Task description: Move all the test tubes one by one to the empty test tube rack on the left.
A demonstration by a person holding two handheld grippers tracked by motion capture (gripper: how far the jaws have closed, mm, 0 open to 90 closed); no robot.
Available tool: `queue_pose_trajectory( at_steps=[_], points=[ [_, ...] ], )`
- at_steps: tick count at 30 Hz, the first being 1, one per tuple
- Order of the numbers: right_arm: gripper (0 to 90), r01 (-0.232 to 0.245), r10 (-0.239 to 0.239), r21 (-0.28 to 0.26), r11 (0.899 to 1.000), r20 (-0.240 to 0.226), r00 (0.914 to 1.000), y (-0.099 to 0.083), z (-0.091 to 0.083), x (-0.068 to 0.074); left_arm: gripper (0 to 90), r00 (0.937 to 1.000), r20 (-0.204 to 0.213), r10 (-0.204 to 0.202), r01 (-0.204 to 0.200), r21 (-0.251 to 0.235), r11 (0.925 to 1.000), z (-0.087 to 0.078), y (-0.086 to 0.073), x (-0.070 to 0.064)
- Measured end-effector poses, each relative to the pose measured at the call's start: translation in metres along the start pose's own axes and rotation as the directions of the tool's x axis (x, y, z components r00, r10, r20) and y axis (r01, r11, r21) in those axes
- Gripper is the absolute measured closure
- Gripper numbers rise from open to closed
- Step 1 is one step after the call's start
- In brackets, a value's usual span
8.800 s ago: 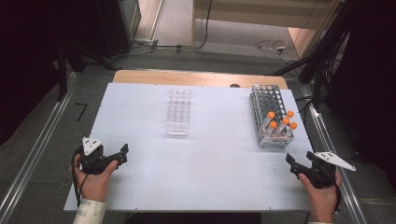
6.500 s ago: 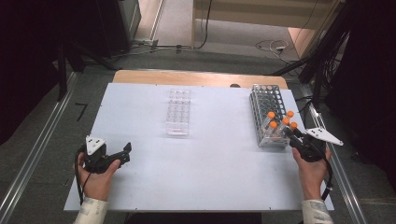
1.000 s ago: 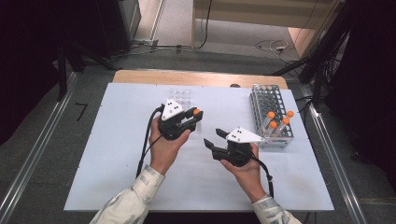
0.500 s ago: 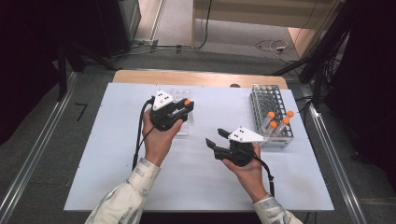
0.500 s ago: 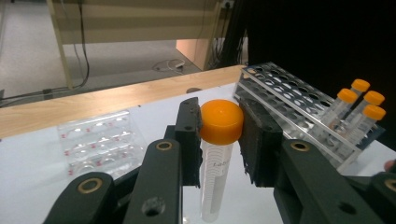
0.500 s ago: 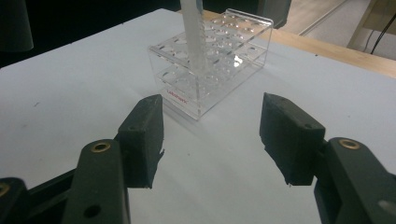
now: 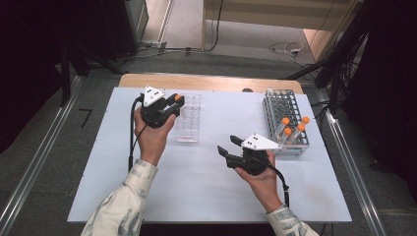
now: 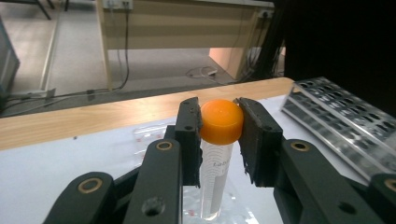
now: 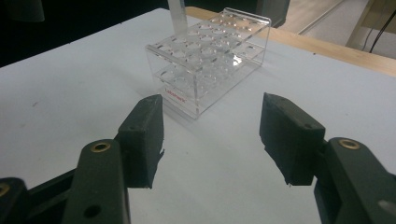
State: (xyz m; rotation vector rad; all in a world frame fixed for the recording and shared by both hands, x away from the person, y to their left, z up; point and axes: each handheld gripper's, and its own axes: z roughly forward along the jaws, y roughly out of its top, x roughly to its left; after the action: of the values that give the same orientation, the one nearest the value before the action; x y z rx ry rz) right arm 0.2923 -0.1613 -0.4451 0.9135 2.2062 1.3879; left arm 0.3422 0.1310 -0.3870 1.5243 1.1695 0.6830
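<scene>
A clear, orange-capped tube (image 8: 218,154) is clenched by the left gripper (image 8: 218,135); the right gripper (image 9: 210,135) is held released near the clear plastic rack (image 9: 210,60).

Black two-jaw tools (image 7: 158,109) (image 7: 246,156) with brass-ringed pivots, grey three-cornered top plates, trailing black cables; pale patterned sleeves (image 7: 123,209)

Clear plastic tube with a rounded orange screw cap (image 8: 222,122), printed scale marks down its side, standing upright (cap uppermost), clamped at the cap between the two black jaws, lower end down among the wells of a clear acrylic tube rack (image 7: 188,118); whether seated in a well, not to be told. Seen from the high view as an orange dot (image 7: 177,98) over the rack's far left corner. Transparent block-shaped rack, rows of round holes, red lettering on one side (image 9: 211,56), resting flat on the white table, left of centre
</scene>
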Motion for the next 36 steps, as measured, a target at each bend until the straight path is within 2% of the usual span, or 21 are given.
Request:
queue_pose_trajectory(
  at_steps=[4,9,20,27,36],
  points=[
    [38.6,0.002,-0.002,-0.001,1.000,-0.001,1.0000,0.000,0.000,0.000,70.6,0.9995,-0.030,0.009,-0.009,0.004,1.0000,0.000,0.000,0.006],
    [38.6,0.002,-0.002,-0.001,1.000,0.000,1.0000,0.000,0.000,0.000,70.6,0.9987,-0.047,0.018,-0.017,0.006,0.9998,0.001,-0.001,0.008],
    [38.6,0.002,-0.002,-0.001,1.000,0.004,1.0000,0.000,-0.001,-0.001,70.6,0.9964,-0.061,0.058,-0.057,0.028,0.9980,0.008,-0.007,0.004],
    [38.6,0.001,-0.001,0.001,1.000,0.002,1.0000,-0.001,-0.001,0.000,70.5,0.9933,-0.070,0.092,-0.088,0.060,0.9943,0.015,-0.016,0.000],
    [38.6,0.003,-0.003,0.005,1.000,0.001,1.0000,-0.001,0.000,0.000,70.5,0.9912,-0.079,0.106,-0.098,0.102,0.9899,0.025,-0.030,-0.001]
  ],
)
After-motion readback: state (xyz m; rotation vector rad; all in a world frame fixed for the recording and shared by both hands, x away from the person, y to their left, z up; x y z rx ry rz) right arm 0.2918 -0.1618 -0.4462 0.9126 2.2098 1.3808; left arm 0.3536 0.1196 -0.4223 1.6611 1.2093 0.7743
